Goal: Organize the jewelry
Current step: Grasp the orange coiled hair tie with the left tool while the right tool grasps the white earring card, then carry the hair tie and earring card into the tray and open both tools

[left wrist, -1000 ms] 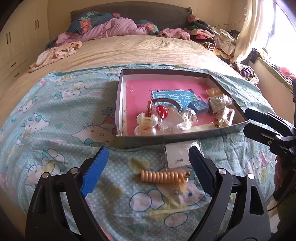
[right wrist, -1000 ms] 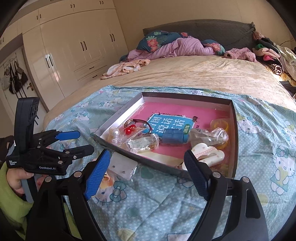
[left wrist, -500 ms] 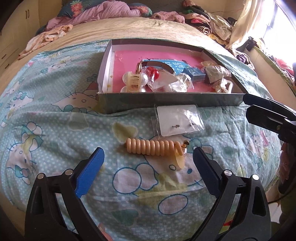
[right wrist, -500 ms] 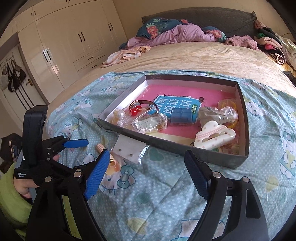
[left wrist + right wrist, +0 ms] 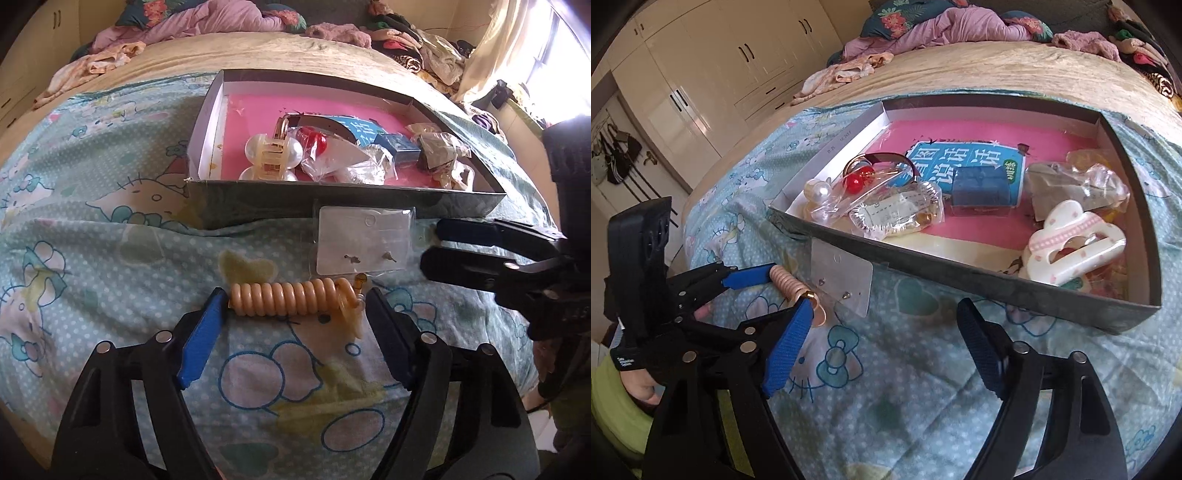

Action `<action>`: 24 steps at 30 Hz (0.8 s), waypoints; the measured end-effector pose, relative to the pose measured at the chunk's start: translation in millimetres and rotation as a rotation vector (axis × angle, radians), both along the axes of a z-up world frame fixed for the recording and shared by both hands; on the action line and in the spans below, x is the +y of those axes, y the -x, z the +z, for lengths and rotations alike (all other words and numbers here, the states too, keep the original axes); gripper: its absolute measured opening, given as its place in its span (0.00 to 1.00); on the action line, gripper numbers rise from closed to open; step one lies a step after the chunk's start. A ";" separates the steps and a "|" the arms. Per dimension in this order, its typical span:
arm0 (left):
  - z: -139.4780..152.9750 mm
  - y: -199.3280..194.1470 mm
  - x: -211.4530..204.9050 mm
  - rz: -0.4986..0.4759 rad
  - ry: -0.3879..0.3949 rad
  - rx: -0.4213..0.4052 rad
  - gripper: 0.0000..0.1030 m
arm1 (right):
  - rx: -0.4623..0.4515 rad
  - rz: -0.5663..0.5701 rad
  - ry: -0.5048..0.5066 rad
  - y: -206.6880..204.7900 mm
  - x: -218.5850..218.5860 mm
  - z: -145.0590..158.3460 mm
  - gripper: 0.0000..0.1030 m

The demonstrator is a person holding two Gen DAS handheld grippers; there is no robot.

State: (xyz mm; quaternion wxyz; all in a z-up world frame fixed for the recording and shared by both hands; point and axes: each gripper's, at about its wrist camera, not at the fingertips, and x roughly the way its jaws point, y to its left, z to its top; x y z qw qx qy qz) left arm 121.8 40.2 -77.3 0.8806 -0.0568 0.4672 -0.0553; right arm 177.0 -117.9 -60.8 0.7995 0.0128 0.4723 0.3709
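two grippers work over a bed w/ a pale blue cartoon-cat blanket (image 5: 110,266). left gripper (image 5: 295,310) is low on the blanket, its blue-padded fingers (image 5: 201,339) bracketing a peach spiral hair tie (image 5: 291,297): left pad touches one end of the coil, right pad sits just beside the other end, by a small gold bead; can't tell if the squeeze is firm. just past the coil lies a clear bag w/ a white earring card (image 5: 364,240), leaning against the near wall of a shallow grey box (image 5: 258,203) w/ a pink floor. inside the box: a pearl claw clip (image 5: 271,157), red beads in plastic (image 5: 314,142), a small blue box (image 5: 397,147), more bagged pieces, and, in the right wrist view, a white and pink heart clip (image 5: 1071,247) near the front right corner. right gripper (image 5: 882,347) hovers above the blanket, fingers spread wide, holding nothing; from the left wrist view its tips point in from the right toward the earring card. pillows and clothes (image 5: 207,26) pile at the head of the bed; white wardrobes (image 5: 713,74) stand along the wall.
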 end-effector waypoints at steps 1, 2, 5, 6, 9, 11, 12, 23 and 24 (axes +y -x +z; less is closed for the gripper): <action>0.4 0.6 1.6 0.002 0.008 -0.002 0.64 | 0.015 0.008 -0.009 -2.1 3.0 -3.2 0.68; 1.1 1.2 2.9 0.003 0.015 -0.003 0.64 | 0.015 0.006 -0.016 -3.7 5.4 -5.4 0.67; 3.2 2.9 5.8 0.007 0.025 -0.006 0.64 | 0.020 0.006 -0.043 -8.0 9.9 -9.2 0.56; 3.5 2.8 6.5 0.009 0.027 -0.005 0.64 | 0.027 0.013 -0.059 -9.1 11.4 -10.6 0.49; 4.7 3.6 8.5 0.018 0.033 -0.010 0.64 | 0.050 0.054 -0.094 -11.1 16.7 -13.5 0.24; 7.0 4.8 9.2 0.021 0.033 -0.014 0.64 | 0.046 0.060 -0.121 -10.9 17.5 -12.2 0.17; 8.7 5.9 10.1 0.022 0.034 -0.019 0.64 | 0.039 0.057 -0.127 -9.8 17.3 -10.2 0.15; 50.3 8.9 19.0 0.043 0.043 -0.121 0.64 | -0.127 0.010 -0.177 6.6 -17.8 45.8 0.08; 53.6 5.9 17.7 0.043 0.040 -0.126 0.64 | -0.142 -0.005 -0.176 4.7 -22.4 49.2 0.08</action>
